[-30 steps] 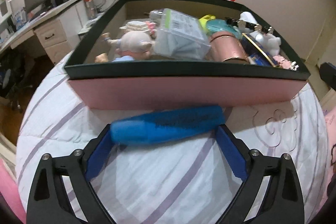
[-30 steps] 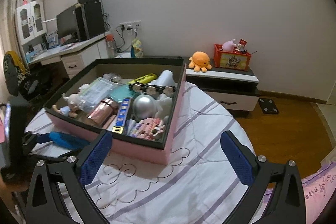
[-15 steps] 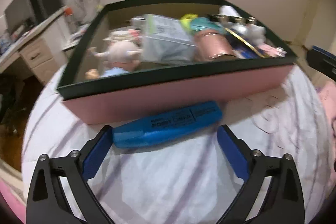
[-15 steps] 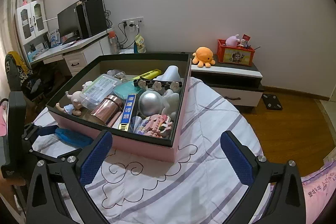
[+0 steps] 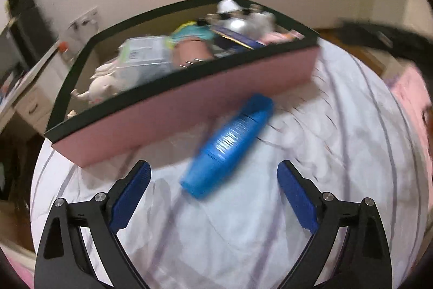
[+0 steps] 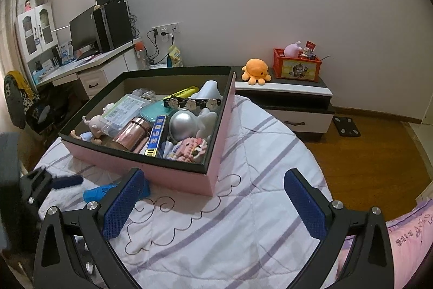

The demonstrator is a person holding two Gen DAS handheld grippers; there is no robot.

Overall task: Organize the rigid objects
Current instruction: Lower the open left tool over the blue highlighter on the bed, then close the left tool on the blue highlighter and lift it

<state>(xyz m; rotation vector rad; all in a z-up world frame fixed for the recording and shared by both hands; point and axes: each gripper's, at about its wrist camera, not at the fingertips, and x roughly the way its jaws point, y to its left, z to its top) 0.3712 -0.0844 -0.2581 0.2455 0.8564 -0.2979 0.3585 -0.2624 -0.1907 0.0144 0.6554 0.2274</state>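
A blue marker (image 5: 228, 144) lies on the white striped bedcover, slanted, its far end near the pink box's front wall (image 5: 189, 113). My left gripper (image 5: 213, 180) is open, its fingers on either side of the marker's near end and apart from it. The view is blurred by motion. In the right wrist view the marker (image 6: 100, 192) lies left of the box (image 6: 176, 175), partly behind my finger. My right gripper (image 6: 213, 197) is open and empty over the bedcover, in front of the box's near corner. The box holds several toys, cases and a pink cup (image 6: 132, 133).
A low cabinet (image 6: 284, 94) with an orange plush octopus (image 6: 255, 72) and a red crate (image 6: 296, 68) stands at the back right. A desk with a monitor (image 6: 89, 56) is at the back left. Wooden floor (image 6: 379, 148) lies beyond the bed's right edge.
The left gripper has swung to the left and turned, so the marker now lies slanted between its fingers instead of crosswise. The right gripper has moved slightly nearer the box.
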